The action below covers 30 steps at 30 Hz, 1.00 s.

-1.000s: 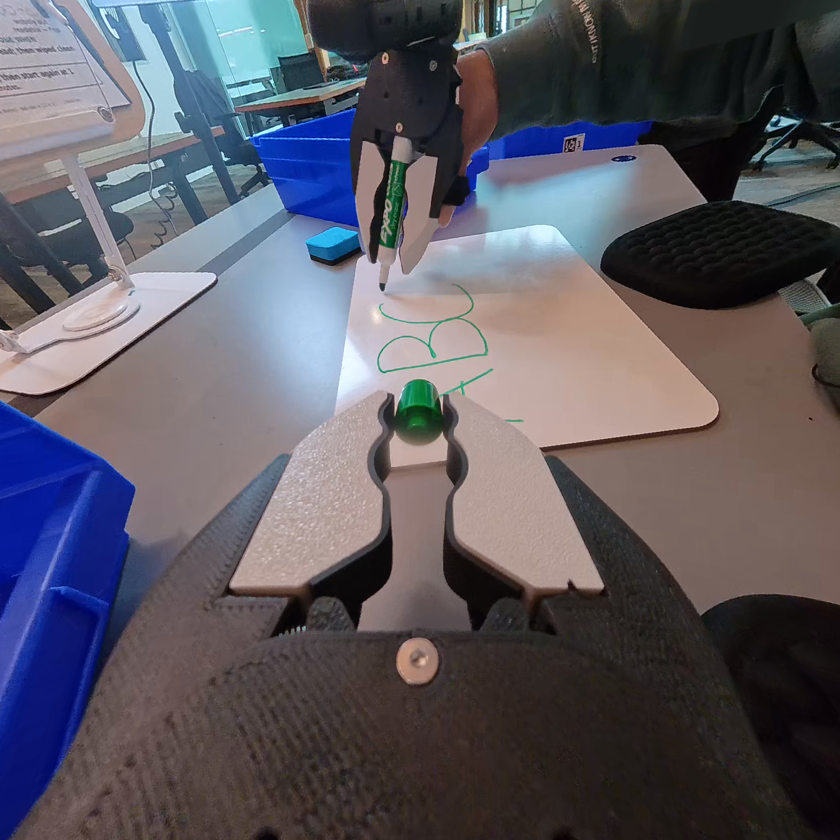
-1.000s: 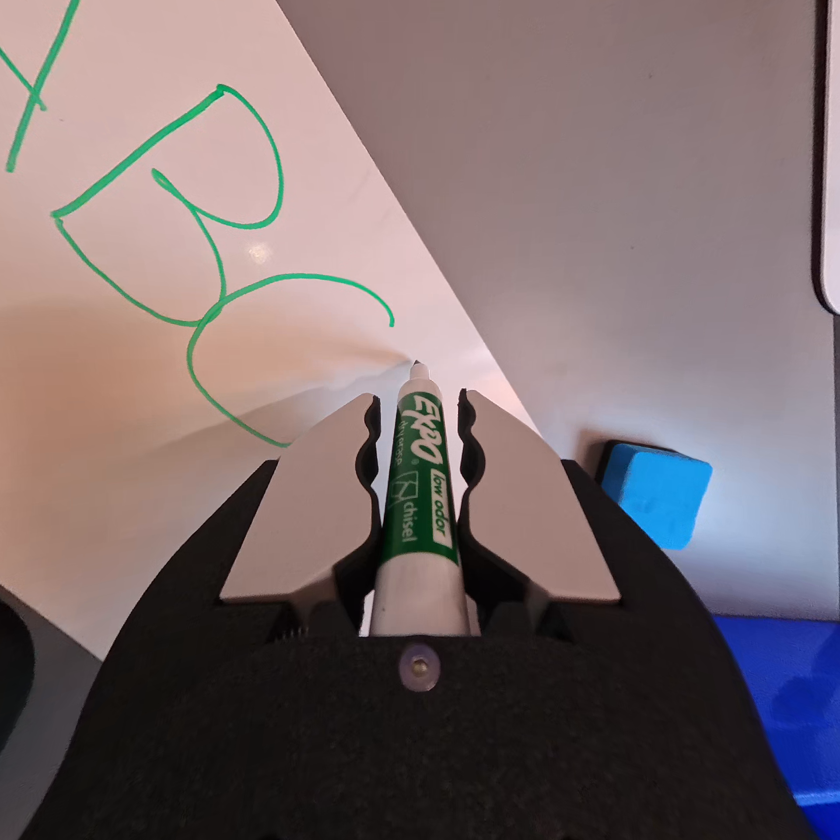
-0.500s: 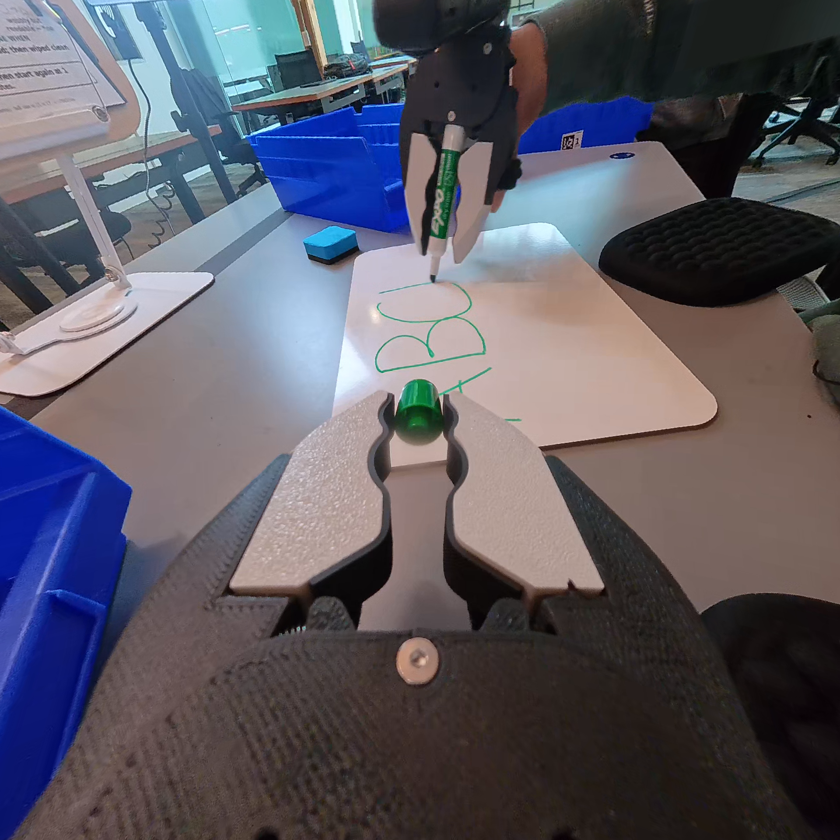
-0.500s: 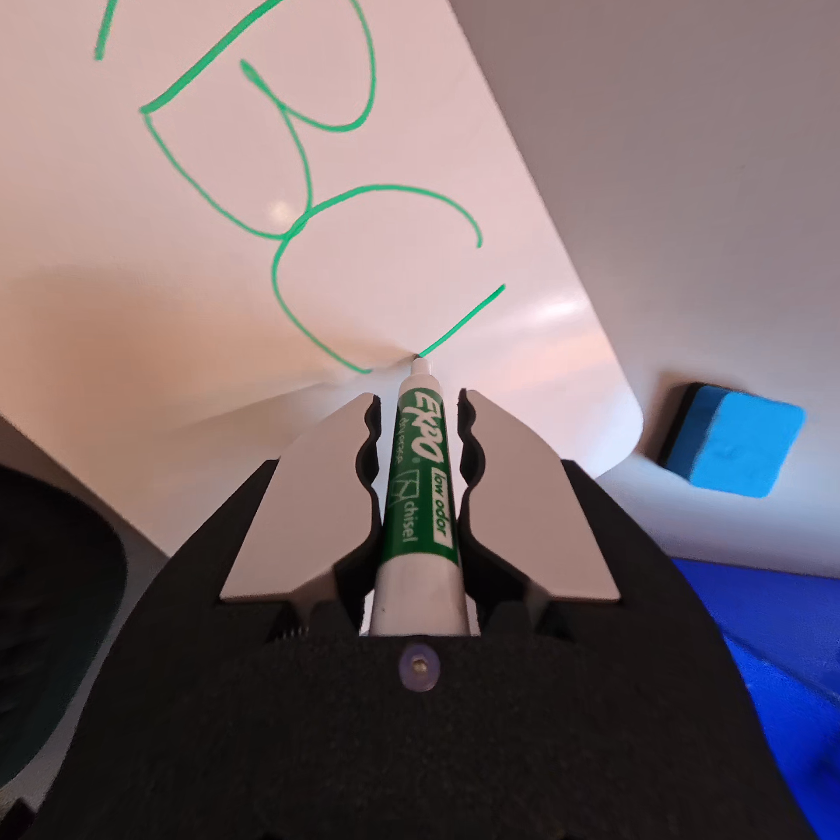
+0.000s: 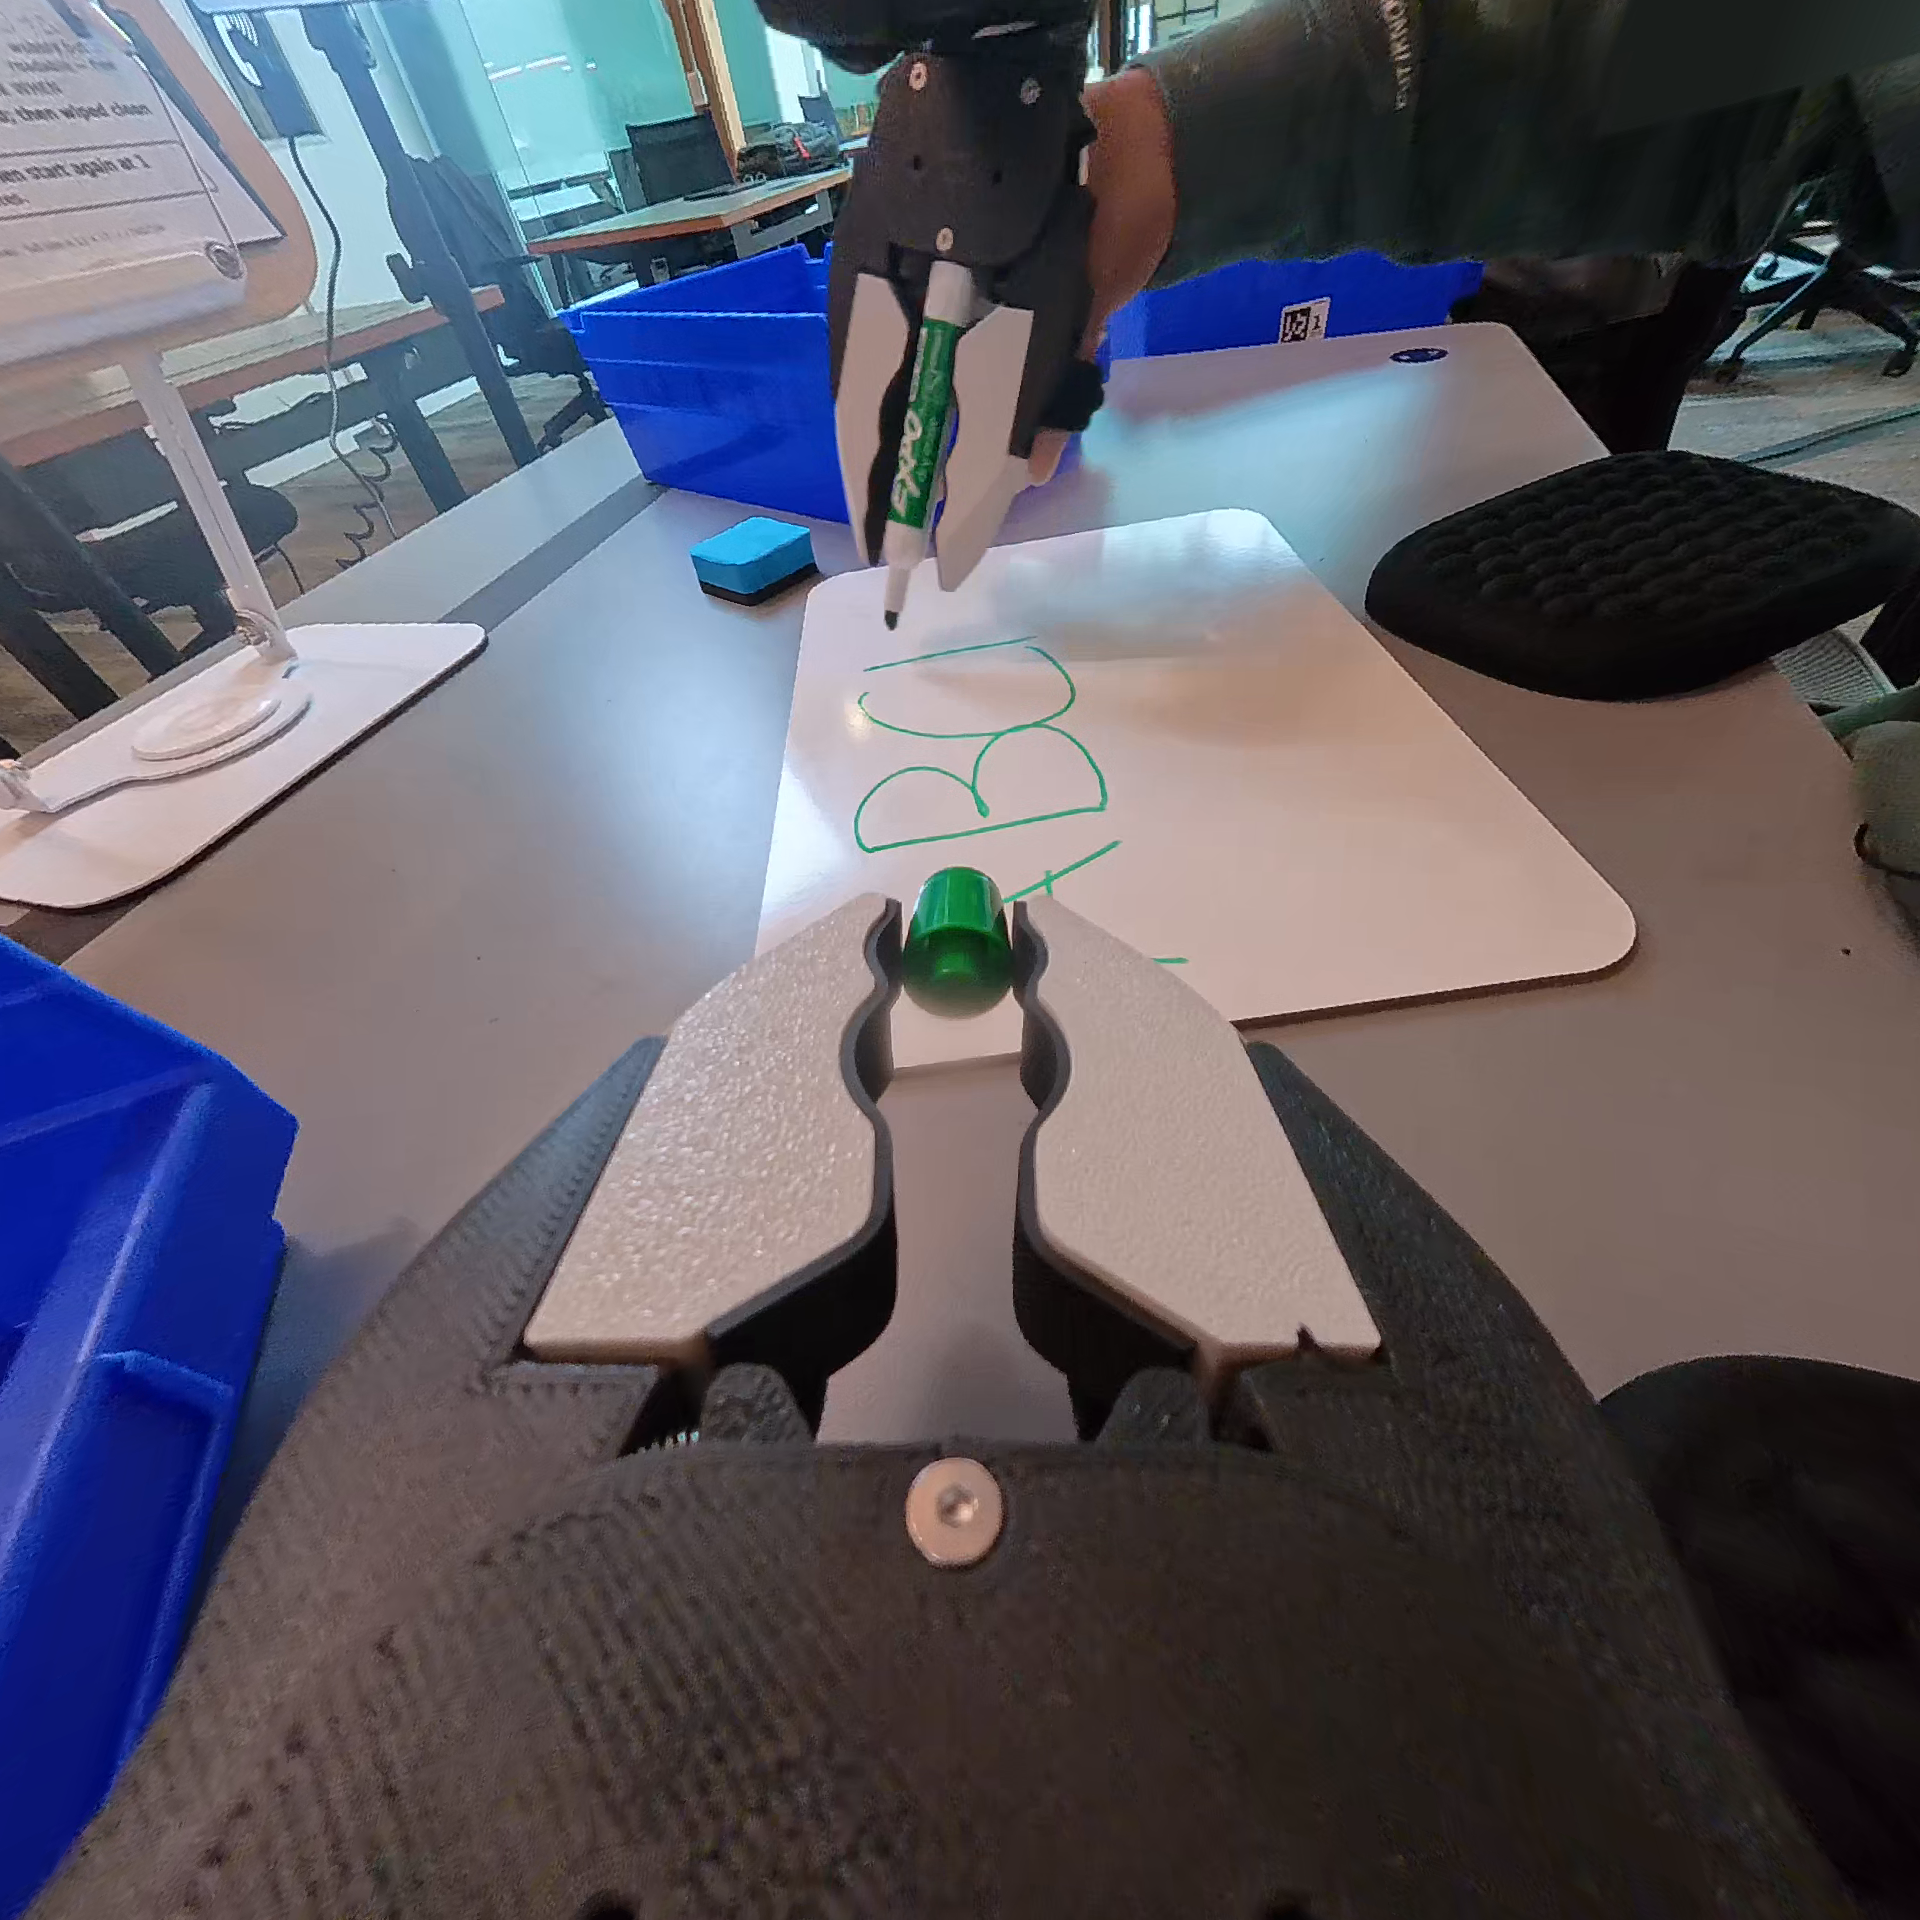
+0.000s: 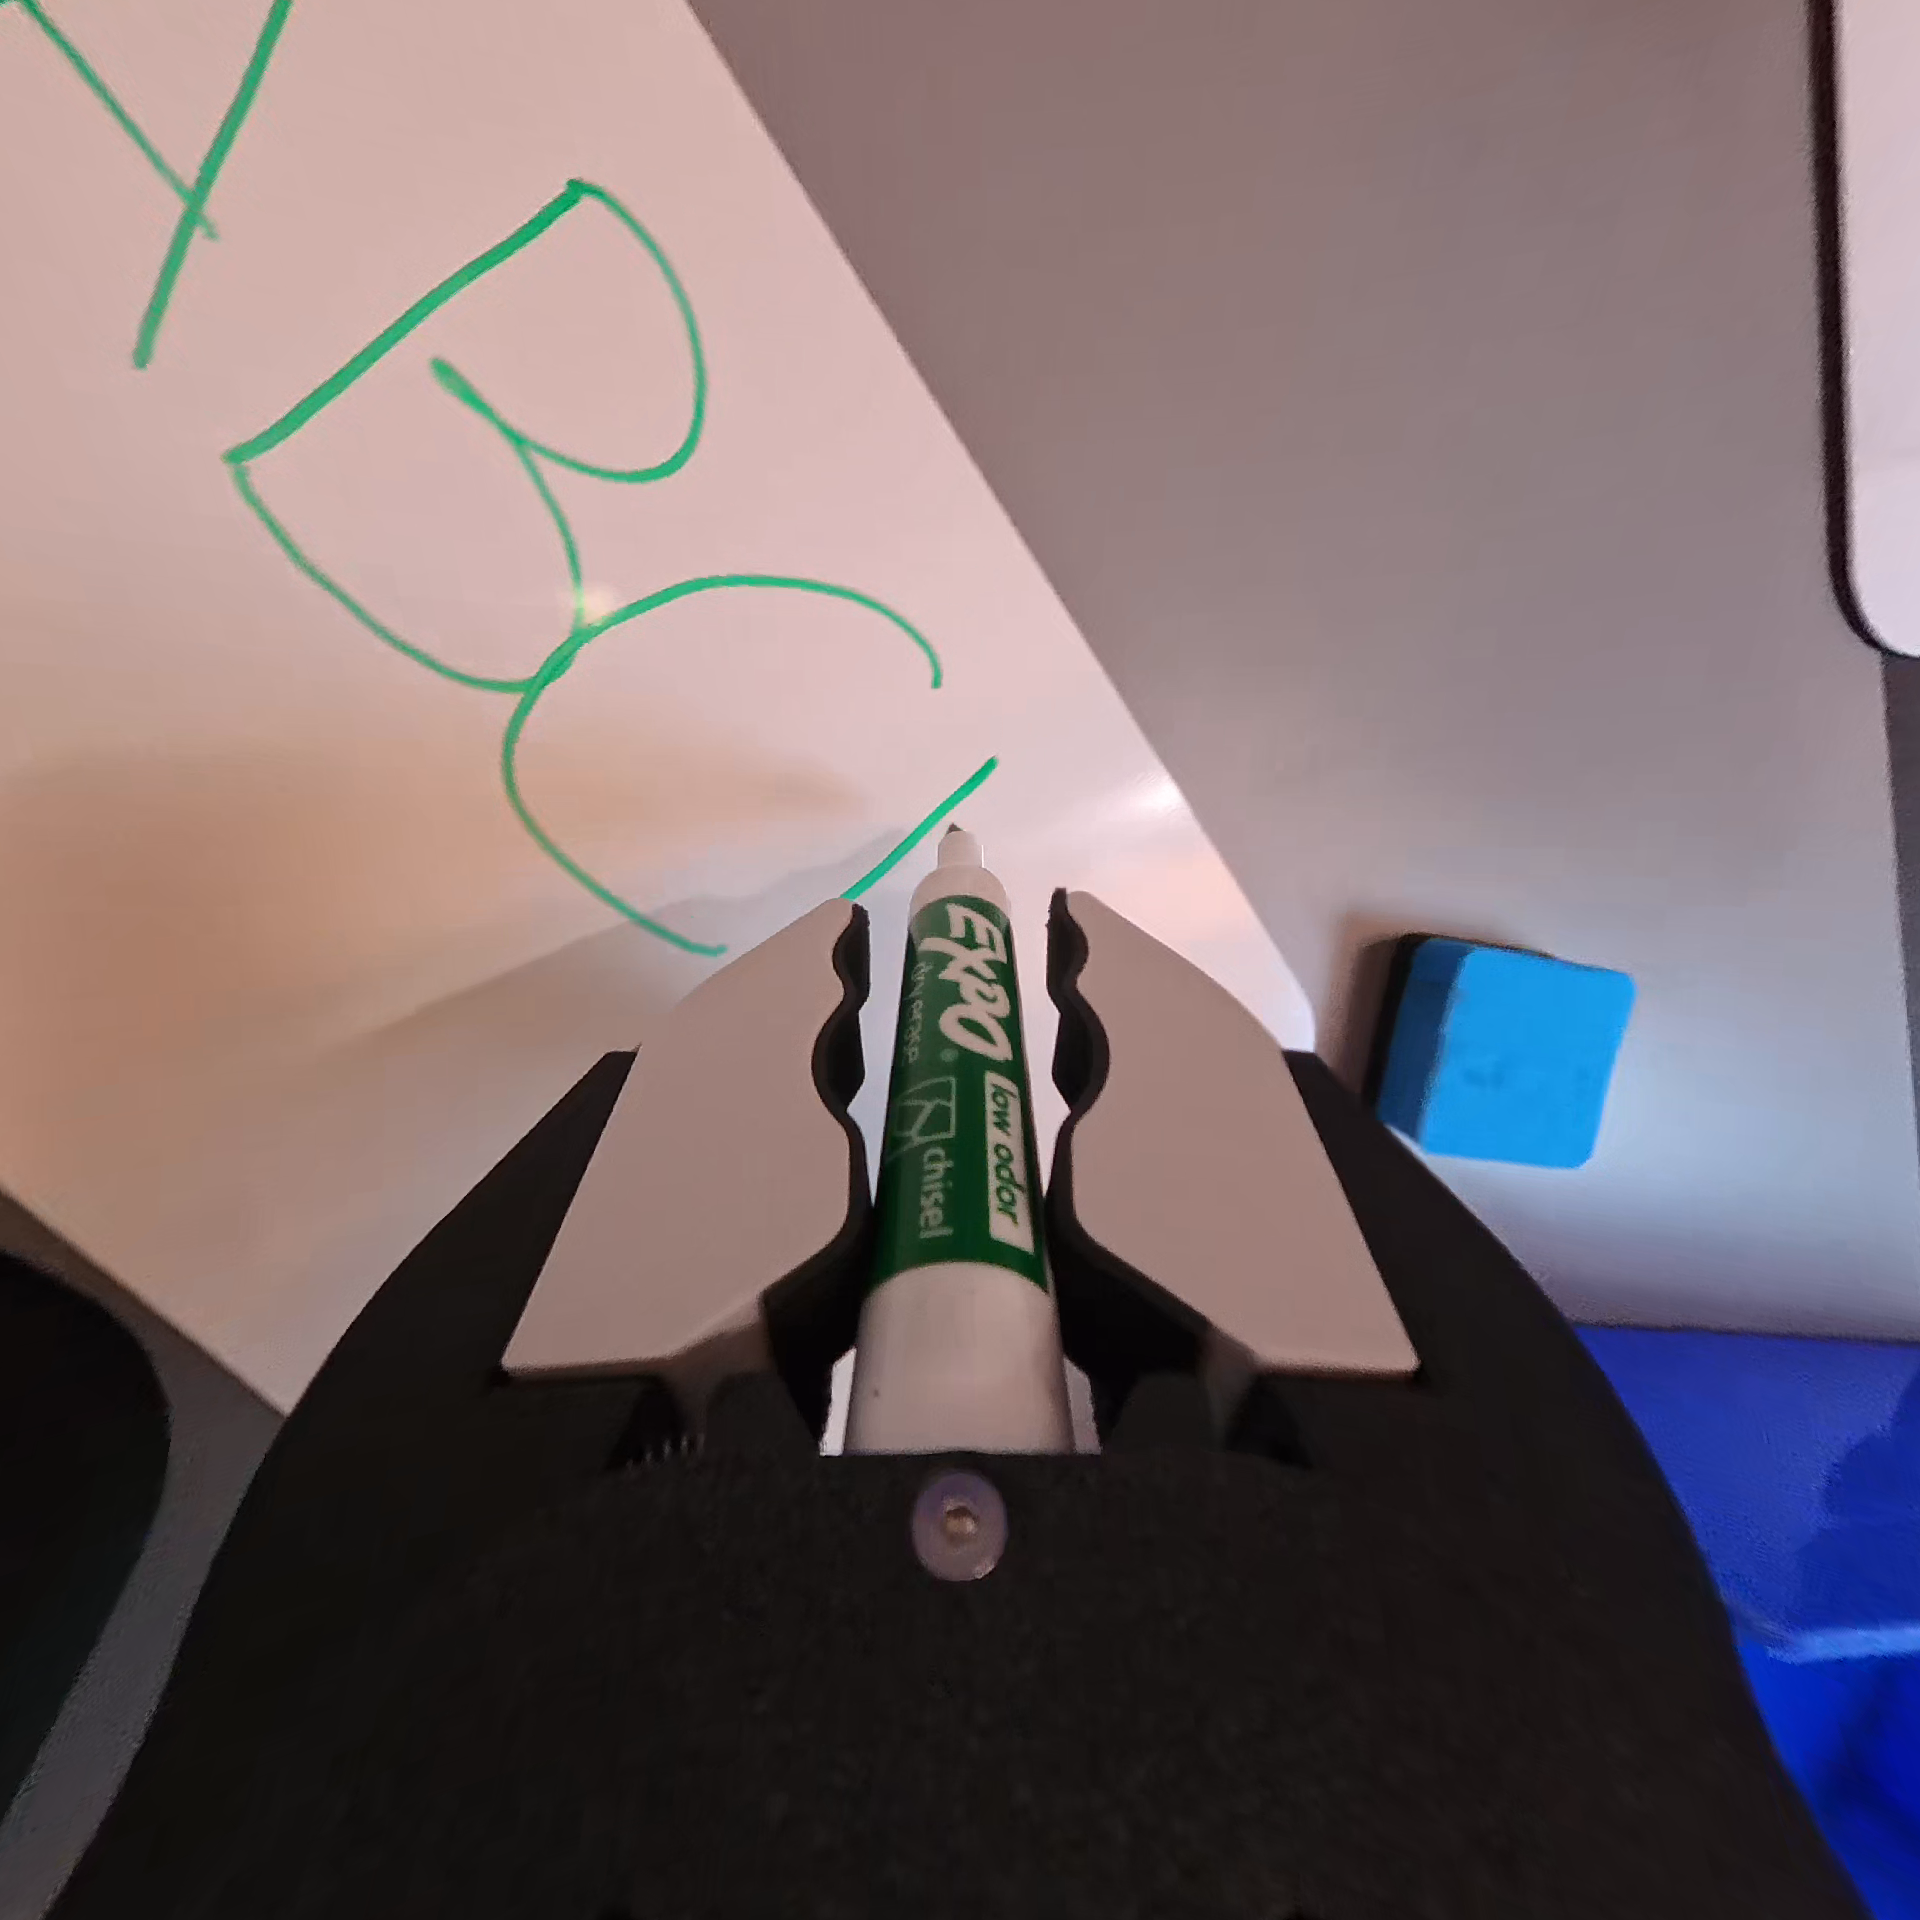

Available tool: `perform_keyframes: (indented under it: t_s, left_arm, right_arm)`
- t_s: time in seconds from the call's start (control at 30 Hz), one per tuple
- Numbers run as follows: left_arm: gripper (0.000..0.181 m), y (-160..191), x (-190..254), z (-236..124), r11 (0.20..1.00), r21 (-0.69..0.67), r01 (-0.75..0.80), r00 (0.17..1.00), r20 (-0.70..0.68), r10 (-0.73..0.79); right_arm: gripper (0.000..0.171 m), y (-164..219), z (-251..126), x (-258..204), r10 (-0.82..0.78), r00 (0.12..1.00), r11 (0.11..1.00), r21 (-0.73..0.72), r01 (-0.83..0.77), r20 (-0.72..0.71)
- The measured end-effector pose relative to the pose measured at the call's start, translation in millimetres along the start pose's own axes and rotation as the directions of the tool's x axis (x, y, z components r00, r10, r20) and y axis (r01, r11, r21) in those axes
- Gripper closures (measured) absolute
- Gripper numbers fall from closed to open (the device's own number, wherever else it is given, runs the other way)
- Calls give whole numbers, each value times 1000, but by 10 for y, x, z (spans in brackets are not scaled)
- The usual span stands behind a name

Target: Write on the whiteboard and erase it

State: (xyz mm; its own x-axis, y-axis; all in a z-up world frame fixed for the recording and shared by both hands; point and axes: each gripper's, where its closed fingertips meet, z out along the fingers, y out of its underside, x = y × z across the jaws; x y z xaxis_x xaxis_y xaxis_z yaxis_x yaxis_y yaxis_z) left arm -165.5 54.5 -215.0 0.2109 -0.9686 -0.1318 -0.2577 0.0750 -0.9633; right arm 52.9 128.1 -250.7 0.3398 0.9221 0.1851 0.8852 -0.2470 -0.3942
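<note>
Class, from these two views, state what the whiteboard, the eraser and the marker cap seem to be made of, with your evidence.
Whiteboard: smooth glossy coated board, judging by its glare and reflections.
Eraser: apparently soft blue foam, matte, on a dark base layer.
Marker cap: likely hard green plastic, with a slight sheen.

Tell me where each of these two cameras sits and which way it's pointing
Left wrist view: on the left gripper, low over the grey table, facing across the whiteboard; its fingers clamp a green cap; beyond, the right gripper and a sleeve.
Right wrist view: on the right gripper, looking steeply down its green marker at the whiteboard.
Shared: whiteboard, marker, blue eraser, blue bin.
</note>
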Motion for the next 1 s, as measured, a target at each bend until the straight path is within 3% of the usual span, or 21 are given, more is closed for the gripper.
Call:
perform_keyframes:
  t_s: [0.53,1.0]
  left_arm:
    - [161,1,-9,2,1000,0,1,1000,-3,-1]
    - [161,1,-2,8,1000,-2,-1,1000,-4,1]
  right_arm:
    - [138,-9,187,119,-34,999,998,-52,33,-13]
    - [138,511,-83,-14,13,999,988,-153,-19,-40]
